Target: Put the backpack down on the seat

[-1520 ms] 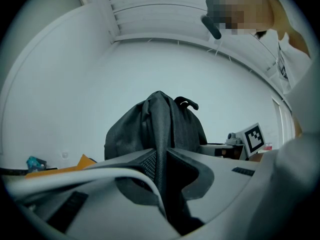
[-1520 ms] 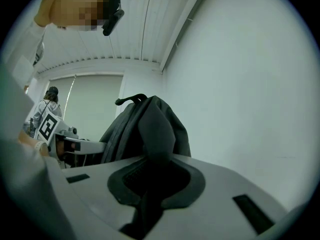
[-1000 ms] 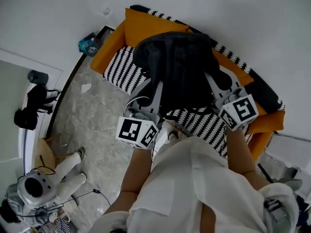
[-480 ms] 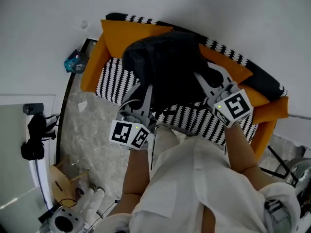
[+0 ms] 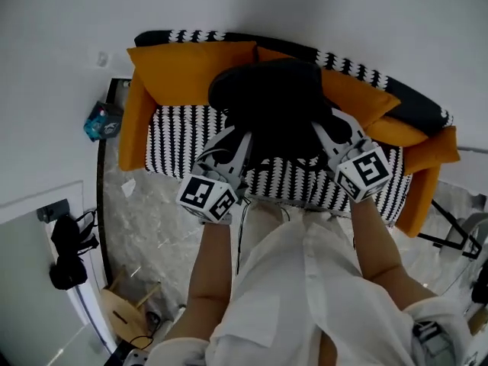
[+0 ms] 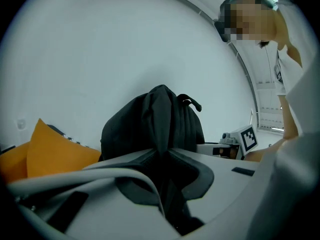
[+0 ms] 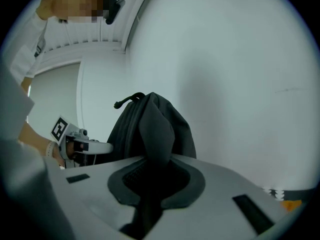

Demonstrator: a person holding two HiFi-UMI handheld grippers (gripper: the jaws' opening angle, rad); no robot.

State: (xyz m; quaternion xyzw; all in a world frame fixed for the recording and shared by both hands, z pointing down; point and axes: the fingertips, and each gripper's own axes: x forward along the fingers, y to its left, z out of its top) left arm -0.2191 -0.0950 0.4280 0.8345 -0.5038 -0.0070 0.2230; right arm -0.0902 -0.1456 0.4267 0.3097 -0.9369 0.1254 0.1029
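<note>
Cushions in orange are lying at the left end of the sofa, and its striped seat is showing bare beside them. The left hand-held gripper is squeezing one strap of the black backpack. The backpack is hanging over the middle of the seat, close to the back cushions. I cannot tell if its bottom is touching yet. The right hand-held gripper is pinching a strap tight on its own side.

If one side is letting go first, the bag may be tipping over and rolling off the front edge onto the floor. Leaning it on the back cushions may be helping to stop that. The seat is giving lots of room on both sides of the bag.
</note>
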